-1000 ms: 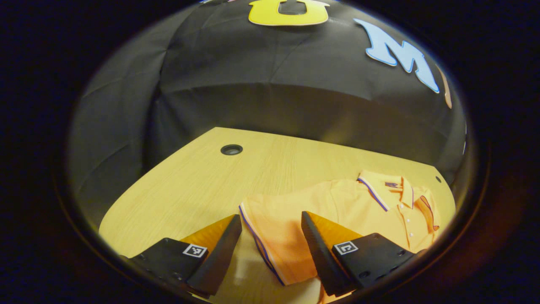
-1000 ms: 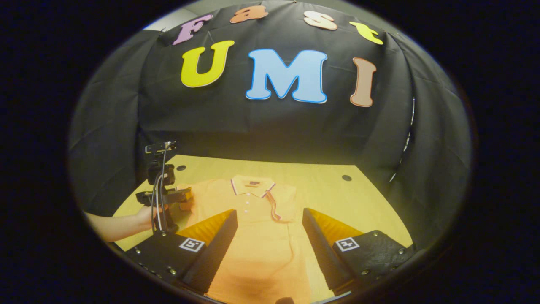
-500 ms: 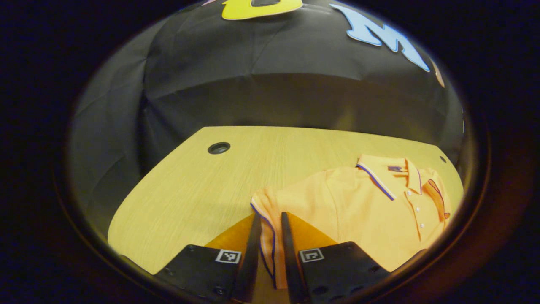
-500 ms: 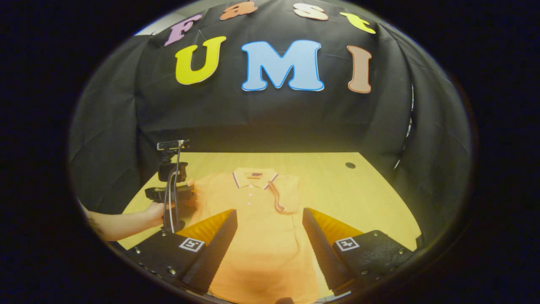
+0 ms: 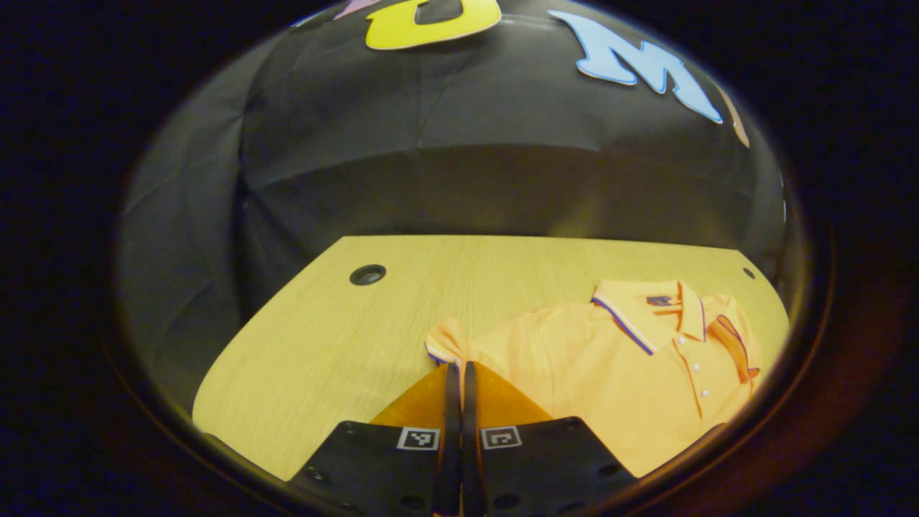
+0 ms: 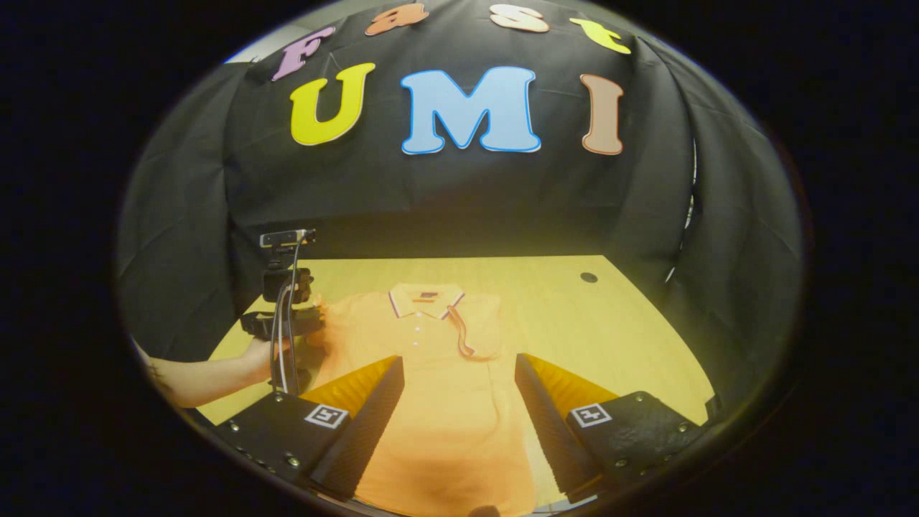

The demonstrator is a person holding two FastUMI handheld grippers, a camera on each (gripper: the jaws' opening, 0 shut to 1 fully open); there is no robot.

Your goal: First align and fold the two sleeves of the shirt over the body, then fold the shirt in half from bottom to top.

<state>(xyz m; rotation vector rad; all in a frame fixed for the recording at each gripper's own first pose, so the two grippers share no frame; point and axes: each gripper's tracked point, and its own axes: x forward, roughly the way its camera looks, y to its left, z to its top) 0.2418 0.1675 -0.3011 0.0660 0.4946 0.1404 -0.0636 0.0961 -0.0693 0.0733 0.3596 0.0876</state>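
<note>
Since one second earlier, the left gripper [image 5: 457,377] had gone from wide apart to clamped on the sleeve [image 5: 446,342], whose edge now stood bunched and raised at the fingertips.

Table [image 5: 323,337]: pale wood, with a round grommet hole [image 5: 367,274] toward 10 o'clock in the left gripper view.

Shirt [image 6: 438,402]: orange polo, lying flat on the table, collar [image 6: 425,300] toward 12 o'clock in the right gripper view, body running down to 6 o'clock between that gripper's fingers. The other sleeve [image 6: 470,337] lay folded over the chest, just right of the button placket.

Right gripper [image 6: 459,373]: fingers spread wide, above the lower body of the shirt; contact could not be told.

Hand [image 6: 258,355]: at 9 o'clock in the right gripper view, holding the left gripper at the shirt's left sleeve.
</note>
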